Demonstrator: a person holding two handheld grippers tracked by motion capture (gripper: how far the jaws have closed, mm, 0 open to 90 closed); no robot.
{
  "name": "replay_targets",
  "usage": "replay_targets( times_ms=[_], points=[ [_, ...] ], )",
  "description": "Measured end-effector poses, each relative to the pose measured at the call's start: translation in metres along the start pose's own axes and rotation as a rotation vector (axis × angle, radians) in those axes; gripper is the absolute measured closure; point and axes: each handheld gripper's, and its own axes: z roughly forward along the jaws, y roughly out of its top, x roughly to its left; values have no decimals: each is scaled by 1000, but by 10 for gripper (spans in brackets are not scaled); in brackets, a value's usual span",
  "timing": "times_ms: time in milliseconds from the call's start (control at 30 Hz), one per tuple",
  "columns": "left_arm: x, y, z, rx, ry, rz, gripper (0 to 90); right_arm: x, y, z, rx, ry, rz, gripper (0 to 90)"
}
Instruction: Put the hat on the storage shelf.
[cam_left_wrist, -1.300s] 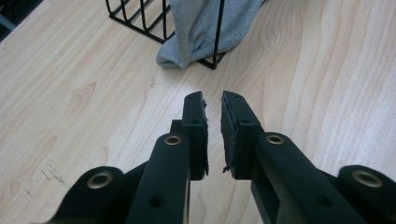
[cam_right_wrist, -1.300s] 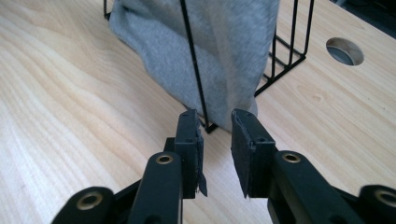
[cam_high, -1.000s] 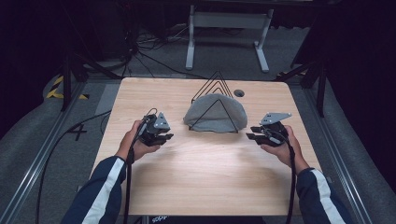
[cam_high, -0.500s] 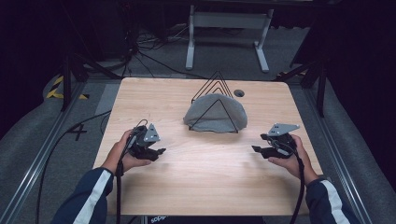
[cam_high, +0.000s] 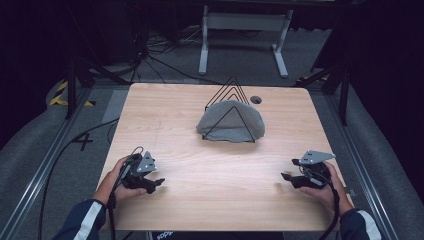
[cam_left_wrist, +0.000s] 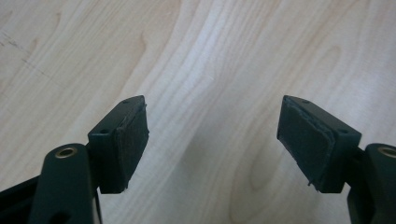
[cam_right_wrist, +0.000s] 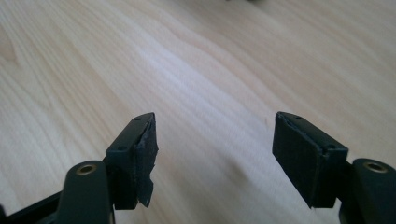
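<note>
The grey cloth (cam_high: 231, 121) lies draped over the black wire rack (cam_high: 231, 107) at the far middle of the desk (cam_high: 210, 200), just beside a small round hole (cam_high: 256, 100) in the desktop. Neither the cloth nor the rack has shifted since the earlier frames.

What has changed is you. A second ago your hands sat close on either side of the cloth; now both have drawn back toward your edge of the desk and stand well apart from it. Your left tongs (cam_high: 156, 184) are low over the wood at the near left, your right tongs (cam_high: 286, 176) at the near right.

Both pairs have just been opening, and nothing sits between them. In the left gripper view your left tongs (cam_left_wrist: 212, 140) are spread wide, with bare wood grain in the gap. The right gripper view shows the same — right tongs (cam_right_wrist: 212, 149) spread, pale desk between the pads (cam_right_wrist: 299, 158).

As for writing, a figure that reads like a "4" (cam_high: 82, 142) is marked on the grey floor (cam_high: 50, 135) left of the desk. Some white lettering shows at the bottom edge of the high view — too small to read.
</note>
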Motion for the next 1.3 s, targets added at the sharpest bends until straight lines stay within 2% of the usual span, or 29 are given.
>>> replay_targets(
  times_ms=[100, 200, 233, 333, 400, 433, 500, 567, 600, 633, 667, 800, 1300],
  points=[
    [-2, -14, -2, -13, -1, -14, 245, 0, -18, -3, 2, 19, 30, 310],
    [-4, -23, -3, -11, -10, -32, 244, 0, -25, -4, 4, 13, 38, 303],
    [-5, -27, -3, -20, -11, -44, 241, 0, -33, -6, -5, 25, 58, 299],
    [-7, -40, -7, -44, -26, -87, 238, 1, -41, -8, -13, 27, 78, 280],
    [-7, -43, -8, -50, -30, -96, 234, 1, -46, -9, -33, 31, 90, 277],
    [-8, -49, -8, -64, -49, -114, 225, 2, -48, -9, -39, 29, 97, 276],
    [-7, -51, -8, -73, -58, -121, 222, 1, -49, -10, -49, 26, 103, 275],
    [-7, -56, -8, -94, -68, -153, 215, 2, -52, -9, -71, 11, 117, 266],
    [-7, -61, -6, -126, -84, -190, 198, 2, -54, -10, -79, -4, 129, 265],
    [-6, -61, -7, -116, -74, -175, 192, 2, -54, -9, -81, -9, 133, 265],
    [-8, -61, -6, -126, -69, -192, 192, 1, -54, -10, -80, -16, 141, 264],
    [-8, -61, -7, -118, -69, -193, 192, 0, -54, -9, -74, -43, 162, 224],
    [-7, -61, -6, -108, -53, -197, 147, 0, -54, -10, -67, -49, 169, 213]
  ],
)
